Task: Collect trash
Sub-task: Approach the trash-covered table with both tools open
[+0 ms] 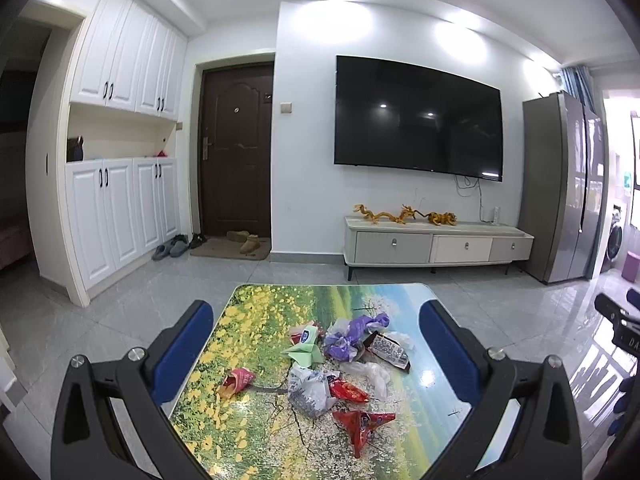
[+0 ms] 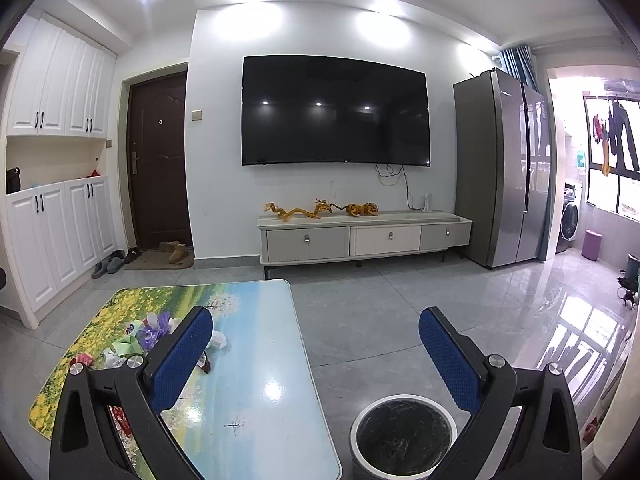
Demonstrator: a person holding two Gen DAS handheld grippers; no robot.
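A pile of trash lies on the flower-print low table (image 1: 240,340): a purple wrapper (image 1: 352,332), a green paper (image 1: 306,350), a brown barcoded packet (image 1: 390,350), clear plastic (image 1: 308,390), a small red wrapper (image 1: 348,390), a pink-red wrapper (image 1: 238,380) and a large red wrapper (image 1: 362,424). My left gripper (image 1: 316,344) is open and empty above the pile. My right gripper (image 2: 316,344) is open and empty, over the table's right edge (image 2: 296,320). A white-rimmed bin with a black liner (image 2: 404,436) stands on the floor below it. The trash also shows in the right wrist view (image 2: 156,332).
A white TV cabinet (image 2: 360,236) with gold figurines stands under a wall TV (image 2: 336,112). A grey fridge (image 2: 504,168) is to the right. White cupboards (image 1: 116,208) and a brown door (image 1: 236,152) with shoes are to the left. Grey tiled floor surrounds the table.
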